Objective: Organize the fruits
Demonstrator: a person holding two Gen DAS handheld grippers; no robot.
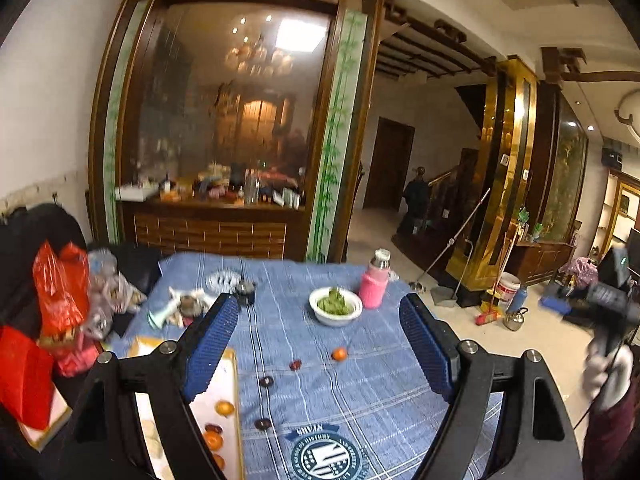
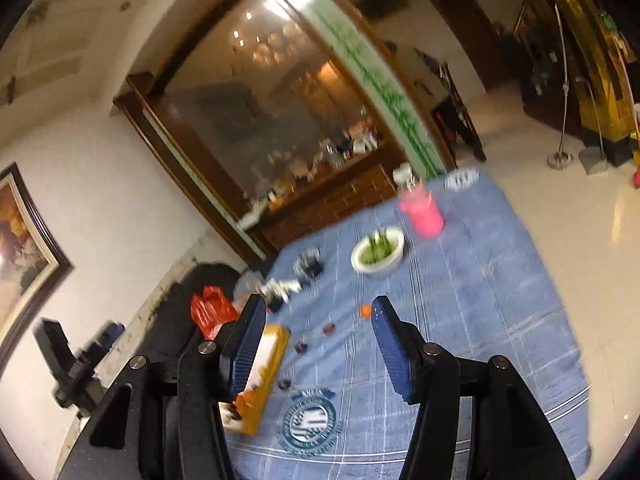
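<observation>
- Several loose fruits lay on the blue checked cloth desk (image 1: 360,380) in the left wrist view: a small round orange tangerine (image 1: 339,354) and dark red glossy dates (image 1: 266,381), beside a pale wooden tray (image 1: 234,364) already holding some; the left gripper (image 1: 320,344) hung above, jaws spread, empty.
- Right wrist view, blurred: right gripper (image 2: 318,344) with jaws apart, nothing between. The tangerine looked light and soft-skinned, best pinched across its middle; the dates small, smooth, likely slippery.
</observation>
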